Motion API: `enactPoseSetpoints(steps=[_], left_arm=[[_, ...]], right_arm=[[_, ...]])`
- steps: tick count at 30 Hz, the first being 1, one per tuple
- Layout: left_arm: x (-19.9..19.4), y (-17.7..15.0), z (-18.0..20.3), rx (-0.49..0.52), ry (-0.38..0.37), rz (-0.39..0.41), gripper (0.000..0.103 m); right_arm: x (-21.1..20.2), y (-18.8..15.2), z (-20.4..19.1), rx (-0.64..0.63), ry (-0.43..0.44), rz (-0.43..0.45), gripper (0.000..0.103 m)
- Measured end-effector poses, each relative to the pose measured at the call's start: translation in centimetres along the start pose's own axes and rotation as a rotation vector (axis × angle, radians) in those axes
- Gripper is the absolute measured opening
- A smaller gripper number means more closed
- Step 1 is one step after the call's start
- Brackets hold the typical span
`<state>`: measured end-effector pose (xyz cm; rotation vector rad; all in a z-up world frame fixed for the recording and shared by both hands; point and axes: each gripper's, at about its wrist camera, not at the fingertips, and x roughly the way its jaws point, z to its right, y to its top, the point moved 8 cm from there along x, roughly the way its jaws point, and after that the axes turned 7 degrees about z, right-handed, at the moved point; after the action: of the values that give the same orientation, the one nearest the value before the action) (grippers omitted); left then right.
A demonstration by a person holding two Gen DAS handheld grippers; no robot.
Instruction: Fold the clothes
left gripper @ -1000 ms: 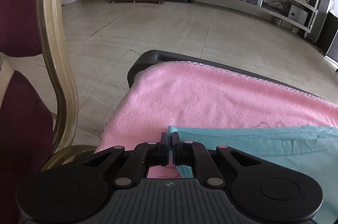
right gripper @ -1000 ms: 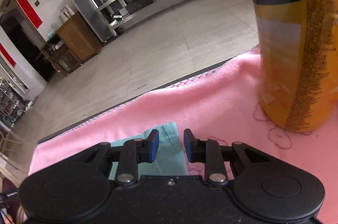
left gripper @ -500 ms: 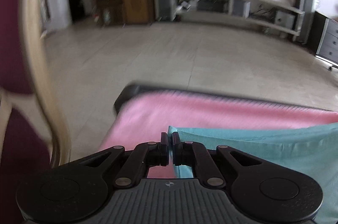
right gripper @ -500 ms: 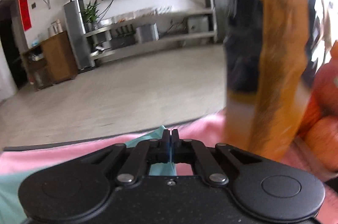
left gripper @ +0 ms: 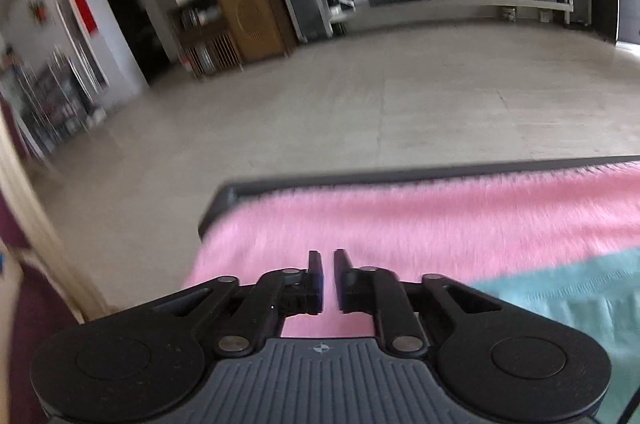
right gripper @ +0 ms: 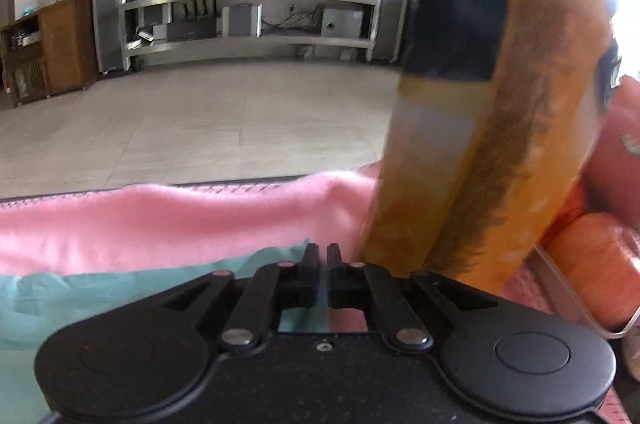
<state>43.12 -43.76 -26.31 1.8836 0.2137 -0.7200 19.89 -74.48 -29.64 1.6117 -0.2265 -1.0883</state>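
A teal garment (left gripper: 560,288) lies on a pink towel (left gripper: 400,220) that covers a dark table. My left gripper (left gripper: 327,264) is open by a narrow gap over bare pink towel, and the teal cloth lies off to its right, out of its hold. In the right wrist view the teal garment (right gripper: 120,292) spreads to the left over the pink towel (right gripper: 180,220). My right gripper (right gripper: 323,256) is shut on the garment's edge, and a thin teal strip shows between its fingers.
A tall orange and black container (right gripper: 480,144) stands close to the right of my right gripper, with orange fruit (right gripper: 592,264) beyond it. The dark table edge (left gripper: 280,184) runs ahead. A gold chair frame (left gripper: 24,192) stands at the left, with tiled floor beyond.
My left gripper has opened and let go of the teal corner, which now lies to its right. My right gripper went from open to shut on the garment. Both views swung.
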Motion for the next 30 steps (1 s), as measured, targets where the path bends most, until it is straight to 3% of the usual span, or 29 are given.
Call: enactPoseSetpoints(steps=[3, 6, 8, 12, 15, 18, 20, 21, 24, 25, 26, 30], left_arm=[[-1.3, -0.6, -2.2, -0.073, -0.036, -0.032, 0.018], [-2.3, -0.2, -3.3, -0.163, -0.122, -0.072, 0.037], [-3.0, 0.3, -3.5, -0.214, -0.190, -0.090, 0.039], [-3.1, 0.1, -1.2, -0.201, -0.280, -0.129, 0.042], [-1.7, -1.0, 1.2, -0.170, -0.277, -0.159, 0.041], [-0.8, -1.2, 2.4, -0.153, -0.269, -0.132, 0.037], [-0.6, -1.1, 3.0, -0.125, -0.264, -0.103, 0.025], [-0.7, -0.9, 3.3, -0.101, -0.265, -0.087, 0.013], [-1.1, -0.7, 4.0, -0.010, -0.228, -0.028, 0.008], [-1.4, -0.5, 3.8, 0.005, -0.192, 0.003, 0.007], [-1.7, -0.3, 3.6, 0.021, -0.156, 0.034, 0.007], [-3.3, 1.4, 2.4, 0.045, -0.045, 0.166, 0.007]], right_arm=[[-2.6, 0.7, 0.1, 0.020, 0.041, 0.011, 0.015], [-4.1, 1.8, 0.8, 0.076, 0.097, -0.013, 0.022], [-5.1, 2.5, 1.3, 0.115, 0.135, -0.031, 0.027], [-6.4, 3.7, 2.2, 0.191, 0.206, -0.075, 0.029], [-4.7, 2.8, 2.8, 0.219, 0.201, -0.107, 0.029], [-2.8, 1.8, 3.0, 0.237, 0.195, -0.132, 0.029], [-1.6, 1.1, 2.8, 0.243, 0.190, -0.156, 0.029], [-1.2, 0.7, 2.6, 0.241, 0.187, -0.170, 0.029], [0.1, -0.3, 2.1, 0.223, 0.175, -0.191, 0.029], [0.2, -0.5, 1.9, 0.209, 0.167, -0.183, 0.024], [-0.4, -0.4, 1.8, 0.184, 0.152, -0.139, 0.001], [-3.9, 1.2, 1.4, 0.116, 0.110, 0.098, 0.002]])
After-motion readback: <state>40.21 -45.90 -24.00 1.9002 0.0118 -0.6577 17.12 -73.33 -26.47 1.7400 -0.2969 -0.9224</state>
